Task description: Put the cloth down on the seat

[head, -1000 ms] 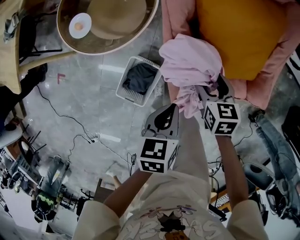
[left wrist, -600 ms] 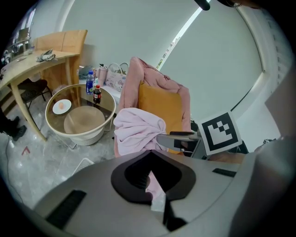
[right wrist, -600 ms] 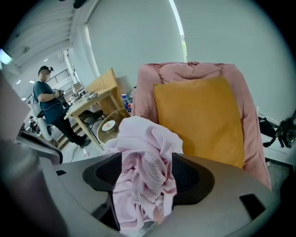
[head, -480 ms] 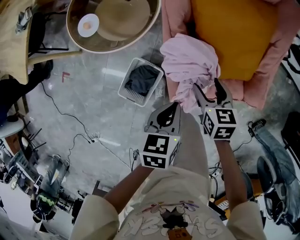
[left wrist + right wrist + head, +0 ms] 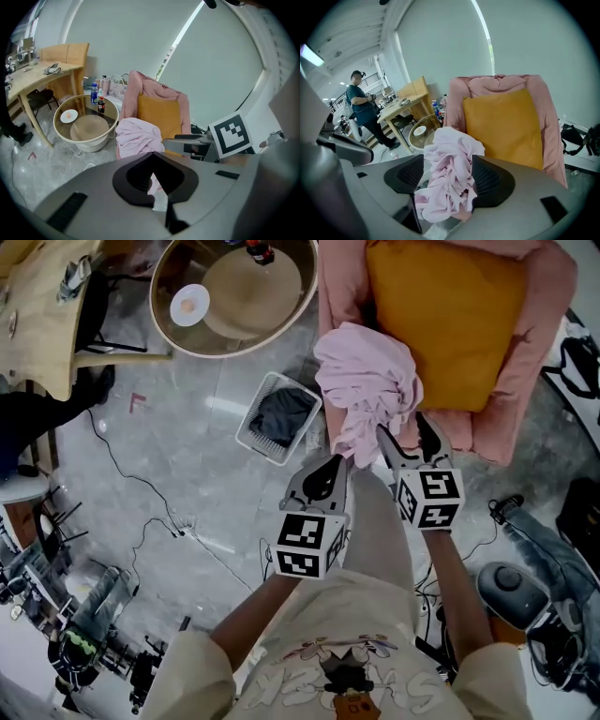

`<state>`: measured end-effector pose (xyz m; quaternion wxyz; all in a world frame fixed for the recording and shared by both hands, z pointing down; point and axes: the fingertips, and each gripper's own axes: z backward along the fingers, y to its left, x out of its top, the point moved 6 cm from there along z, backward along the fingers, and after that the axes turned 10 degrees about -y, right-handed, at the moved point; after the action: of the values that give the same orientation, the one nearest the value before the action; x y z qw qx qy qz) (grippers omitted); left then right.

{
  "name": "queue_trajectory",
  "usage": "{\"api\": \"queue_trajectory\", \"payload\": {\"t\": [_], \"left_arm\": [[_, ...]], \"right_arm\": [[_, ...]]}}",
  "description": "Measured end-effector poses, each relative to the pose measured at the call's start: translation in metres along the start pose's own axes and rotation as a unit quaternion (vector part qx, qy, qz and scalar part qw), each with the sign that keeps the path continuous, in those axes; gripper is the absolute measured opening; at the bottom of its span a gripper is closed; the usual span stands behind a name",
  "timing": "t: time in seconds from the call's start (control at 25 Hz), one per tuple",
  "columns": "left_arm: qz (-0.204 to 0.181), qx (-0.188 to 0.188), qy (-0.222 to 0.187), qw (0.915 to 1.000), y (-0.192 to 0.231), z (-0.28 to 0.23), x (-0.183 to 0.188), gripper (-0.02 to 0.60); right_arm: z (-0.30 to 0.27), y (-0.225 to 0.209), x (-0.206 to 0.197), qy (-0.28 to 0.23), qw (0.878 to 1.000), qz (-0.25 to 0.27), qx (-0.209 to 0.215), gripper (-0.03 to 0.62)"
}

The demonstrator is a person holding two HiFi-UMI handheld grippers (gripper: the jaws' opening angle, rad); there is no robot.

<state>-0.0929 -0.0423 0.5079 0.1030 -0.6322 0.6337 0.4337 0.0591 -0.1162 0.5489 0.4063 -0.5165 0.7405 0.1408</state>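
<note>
Now | right gripper [image 5: 405, 439] jaws pinching cloth [image 5: 366, 381] | left gripper [image 5: 330, 472] jaws pressed together

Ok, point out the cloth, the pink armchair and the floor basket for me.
cloth [image 5: 366, 367], head view, on its bunched upper bulk.
pink armchair [image 5: 339, 287], head view, on the bare armrest.
floor basket [image 5: 251, 409], head view, on its white rim.
</note>
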Motion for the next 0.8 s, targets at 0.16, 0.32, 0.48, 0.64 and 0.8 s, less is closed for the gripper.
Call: {"api": "queue_trajectory", "payload": {"t": [0.16, 0.32, 0.48, 0.64, 0.8], "left_arm": [[-0.008, 0.002, -0.006, 0.9999, -0.005, 0.012, 0.016, 0.003], [-0.018, 0.006, -0.011, 0.9998, -0.015, 0.028, 0.025, 0.003], [-0.035, 0.006, -0.020, 0.9992, -0.030, 0.038, 0.031, 0.003], [-0.044, 0.005, -0.024, 0.9987, -0.039, 0.046, 0.036, 0.003], [-0.063, -0.003, -0.030, 0.9976, -0.048, 0.052, 0.045, 0.003]], "right_arm": [[0.014, 0.002, 0.020, -0.010, 1.000, 0.005, 0.012, 0.333], [0.037, 0.003, 0.034, -0.018, 1.000, 0.017, 0.017, 0.273], [0.060, 0.000, 0.042, -0.036, 0.999, 0.015, 0.007, 0.224], [0.077, 0.001, 0.044, -0.045, 0.999, 0.005, 0.011, 0.156], [0.095, 0.005, 0.052, -0.064, 0.998, 0.003, 0.014, 0.130]]}}
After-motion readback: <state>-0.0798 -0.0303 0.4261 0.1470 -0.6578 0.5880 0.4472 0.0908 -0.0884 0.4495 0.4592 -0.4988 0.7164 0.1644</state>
